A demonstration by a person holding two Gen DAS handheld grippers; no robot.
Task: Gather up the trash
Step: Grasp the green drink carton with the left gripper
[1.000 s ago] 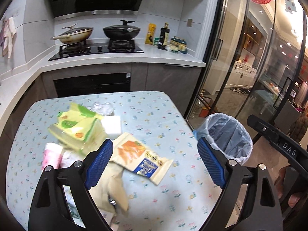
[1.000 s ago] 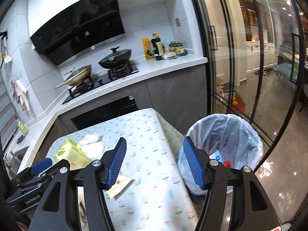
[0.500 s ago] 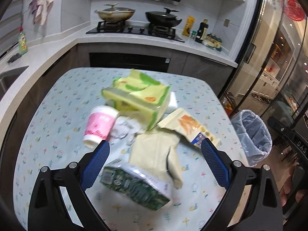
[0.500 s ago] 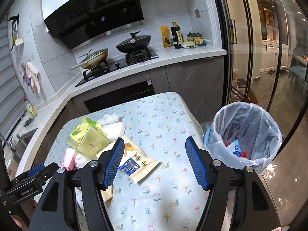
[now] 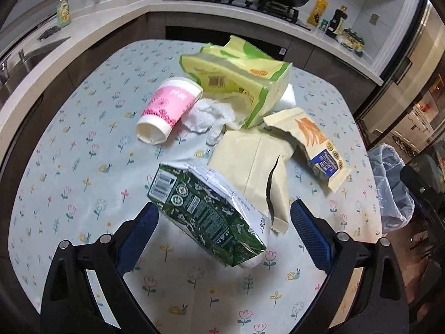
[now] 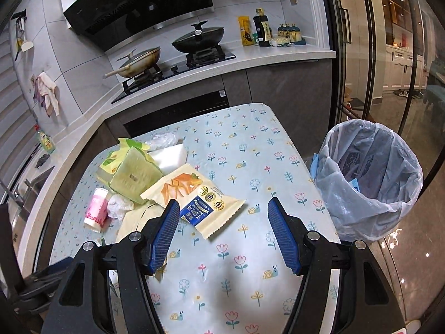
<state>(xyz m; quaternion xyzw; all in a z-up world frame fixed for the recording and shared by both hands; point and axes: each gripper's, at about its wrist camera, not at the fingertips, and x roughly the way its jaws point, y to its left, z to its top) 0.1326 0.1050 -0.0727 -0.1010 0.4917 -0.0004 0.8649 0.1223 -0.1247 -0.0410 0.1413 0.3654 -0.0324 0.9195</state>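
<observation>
Faintly, barcode on green packet [image 5: 205, 208]

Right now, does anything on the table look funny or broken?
Yes. The pink cup lies tipped on its side beside a crumpled tissue, and the tan bag is ripped at its near edge.

Floral-cloth table [image 5: 83, 167], pink cup [image 5: 167, 110], green carton [image 5: 205, 211], snack bags [image 5: 314, 144]

A black lidded wok [image 6: 198, 36] and a tan pan [image 6: 140, 59] sit on the gas hob [image 6: 178, 68] at twelve o'clock; dark sauce bottle [image 6: 262, 29] at one o'clock.
</observation>
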